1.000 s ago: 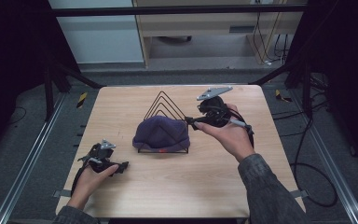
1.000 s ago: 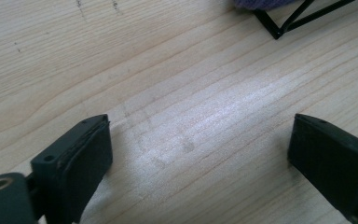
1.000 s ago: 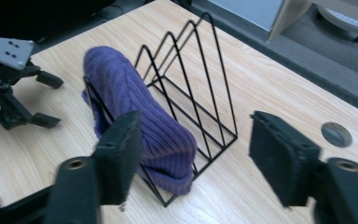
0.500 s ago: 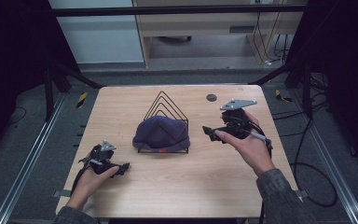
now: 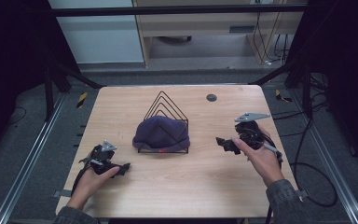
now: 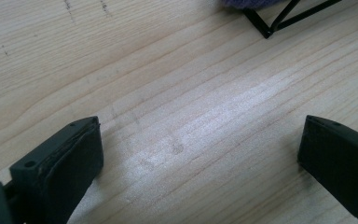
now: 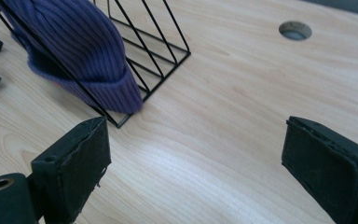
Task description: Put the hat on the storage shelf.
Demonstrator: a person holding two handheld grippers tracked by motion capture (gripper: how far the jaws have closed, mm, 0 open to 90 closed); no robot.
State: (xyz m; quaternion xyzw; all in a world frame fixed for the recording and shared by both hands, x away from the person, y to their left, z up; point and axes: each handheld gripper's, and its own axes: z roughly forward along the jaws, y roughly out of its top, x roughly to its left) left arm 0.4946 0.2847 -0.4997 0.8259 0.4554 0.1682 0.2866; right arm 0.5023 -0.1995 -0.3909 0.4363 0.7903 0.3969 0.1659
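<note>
High view: purple beanie (image 5: 161,132) sits draped on the wire rack (image 5: 165,108); both the right gripper (image 5: 224,143) and left gripper (image 5: 123,167) gape wide, holding nothing, right jaws just opened; best keep clear of the wires.

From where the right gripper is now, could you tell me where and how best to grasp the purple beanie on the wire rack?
Probably the beanie's thick folded brim at its lower corner, reached from the right gripper's side. That edge hangs past the rack's wires near the table, so open jaws could likely pinch it without snagging.
</note>
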